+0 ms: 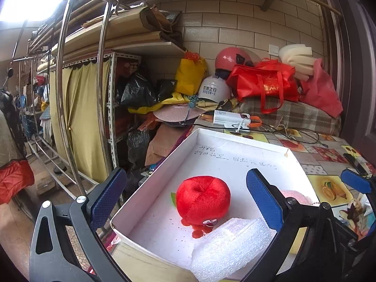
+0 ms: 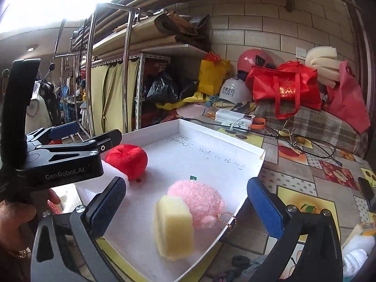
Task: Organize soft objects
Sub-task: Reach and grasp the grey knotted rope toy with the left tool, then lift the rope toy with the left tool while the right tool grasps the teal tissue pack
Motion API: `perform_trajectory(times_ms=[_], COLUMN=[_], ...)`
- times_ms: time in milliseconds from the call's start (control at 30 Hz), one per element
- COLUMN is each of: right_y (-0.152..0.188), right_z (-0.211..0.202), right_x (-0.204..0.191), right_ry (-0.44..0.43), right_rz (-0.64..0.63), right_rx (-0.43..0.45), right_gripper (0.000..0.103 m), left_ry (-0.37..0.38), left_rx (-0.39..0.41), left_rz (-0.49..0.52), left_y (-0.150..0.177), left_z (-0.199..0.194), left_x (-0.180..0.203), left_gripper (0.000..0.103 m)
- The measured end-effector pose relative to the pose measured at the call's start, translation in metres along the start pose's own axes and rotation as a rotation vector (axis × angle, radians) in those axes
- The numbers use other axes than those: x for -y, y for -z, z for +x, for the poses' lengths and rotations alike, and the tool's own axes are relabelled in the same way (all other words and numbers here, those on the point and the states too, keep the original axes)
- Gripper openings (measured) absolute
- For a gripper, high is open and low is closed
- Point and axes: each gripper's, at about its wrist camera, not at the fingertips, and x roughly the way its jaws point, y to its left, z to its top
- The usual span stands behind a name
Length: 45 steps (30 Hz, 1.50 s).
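Note:
A white shallow box [image 1: 237, 138] [image 2: 256, 164] lies on the patterned table. In it are a red plush apple [image 1: 202, 198] [image 2: 127, 159], a white foam pad [image 1: 231, 246], a pink fluffy plush [image 2: 196, 198] with a bead chain, and a yellow sponge block [image 2: 174, 225]. My left gripper [image 1: 186, 199] is open and empty, above the apple and foam pad; it also shows at the left of the right wrist view [image 2: 84, 134]. My right gripper [image 2: 186, 205] is open and empty, with the sponge and pink plush between its fingers.
The table [image 2: 305, 183] has a fruit-print cloth, cables, a white power bank [image 2: 235, 117] and orange-handled scissors [image 2: 257, 123] behind the box. Helmets, red bags [image 2: 285, 87] and a checked blanket pile up at the back. A curtained shelf and metal rack stand left.

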Motion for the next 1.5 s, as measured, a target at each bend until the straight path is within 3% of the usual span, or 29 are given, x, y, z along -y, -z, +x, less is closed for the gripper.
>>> perform_trajectory(times_ms=[133,233,367,500,600,700,833,933,1033,1133,1167,1267,1367,1500], right_y=[0.005,0.014,0.030,0.048,0.062,0.075,0.084,0.088,0.092,0.092,0.091,0.089,0.091,0.089], right_z=[-0.022,-0.047,-0.079,-0.113,-0.124,-0.125,-0.107,-0.091,-0.078,-0.071,-0.068,-0.073,-0.084,-0.112], right_x=[0.006,0.016,0.051,0.113,0.150,0.173,0.175,0.170,0.173,0.175,0.175,0.172,0.172,0.184], right_ry=[0.008,0.013,0.007,-0.013,-0.029,-0.059,-0.110,-0.068,-0.038,-0.001,0.003,-0.007,-0.028,-0.041], right_rz=[0.000,-0.020,-0.020,0.090,0.137,0.200,0.234,0.206,0.209,0.194,0.179,0.145,0.141,0.191], right_rx=[0.029,0.034,-0.021,-0.080,-0.185,-0.275,-0.394,-0.469,-0.527,-0.543,-0.548,-0.525,-0.516,-0.431], right_gripper=[0.103,0.103,0.103,0.103,0.103,0.103,0.103,0.103,0.103,0.103,0.103,0.080,0.078,0.078], left_ry=[-0.020,0.043,0.238,0.431,0.552,0.570,0.520,0.482,0.452,0.433,0.440,0.450,0.462,0.494], left_rx=[0.027,0.010,-0.051,-0.101,-0.178,-0.252,-0.390,-0.408,-0.436,-0.459,-0.467,-0.478,-0.459,-0.429], left_rz=[0.038,0.051,0.087,0.249,0.352,0.421,0.443,0.476,0.544,0.575,0.563,0.523,0.543,0.611], left_y=[0.002,0.007,0.019,0.032,0.041,0.046,0.058,0.063,0.072,0.077,0.076,0.073,0.072,0.078], left_z=[-0.007,-0.015,-0.033,-0.054,-0.058,-0.050,-0.025,-0.021,-0.019,-0.016,-0.014,-0.011,-0.016,-0.031], left_x=[0.010,0.025,0.065,0.127,0.167,0.196,0.214,0.224,0.237,0.241,0.240,0.235,0.238,0.251], left_gripper=[0.103,0.103,0.103,0.103,0.103,0.103,0.103,0.102,0.095,0.093,0.088,0.060,0.029,0.026])
